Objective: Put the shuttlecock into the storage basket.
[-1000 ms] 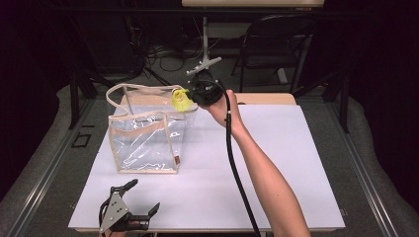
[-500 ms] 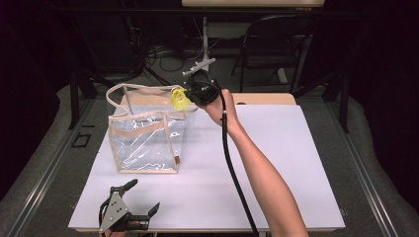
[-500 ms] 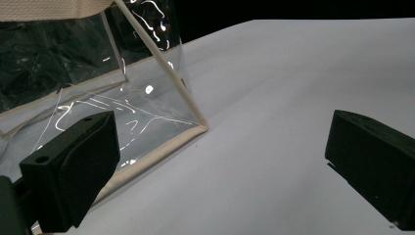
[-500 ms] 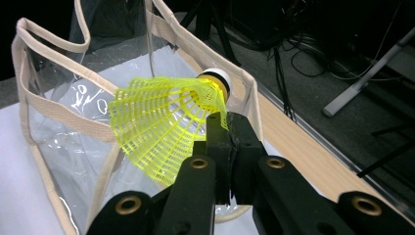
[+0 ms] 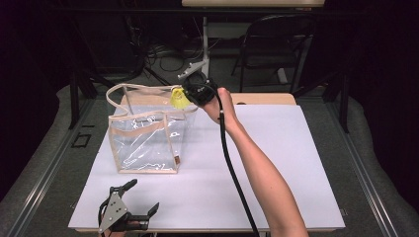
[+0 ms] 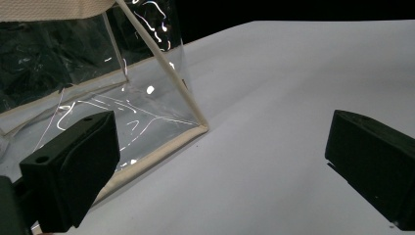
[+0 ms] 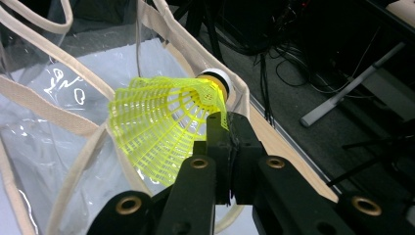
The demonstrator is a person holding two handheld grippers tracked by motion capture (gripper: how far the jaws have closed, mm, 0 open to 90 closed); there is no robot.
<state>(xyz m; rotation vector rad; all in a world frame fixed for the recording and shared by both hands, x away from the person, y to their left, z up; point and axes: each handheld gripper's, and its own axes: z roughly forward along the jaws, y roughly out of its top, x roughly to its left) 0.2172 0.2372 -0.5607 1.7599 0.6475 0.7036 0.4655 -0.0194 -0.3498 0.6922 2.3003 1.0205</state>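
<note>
Above clear bag (image 5: pixel 148 136) rim — right claw (image 5: pixel 184 94) clamped on yellow shuttlecock (image 5: pixel 179 98), shifted slightly; left claw (image 5: pixel 136 197) open, unmoved.

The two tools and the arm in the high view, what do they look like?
Both are black, two-jawed tools. The left tool carries a grey three-cornered plate on top; its jaws are blocky and matte with small holes. The right tool has brass-ringed holes, a grey plate, and a thick black cable trailing along the bare, sleeveless forearm.

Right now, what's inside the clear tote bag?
Through the clear bag's walls nothing shows inside, just the white table beneath it. The yellow shuttlecock is pinched in the right gripper at the bag's rim, not dropped in. Glare hides parts of the bottom.
</note>
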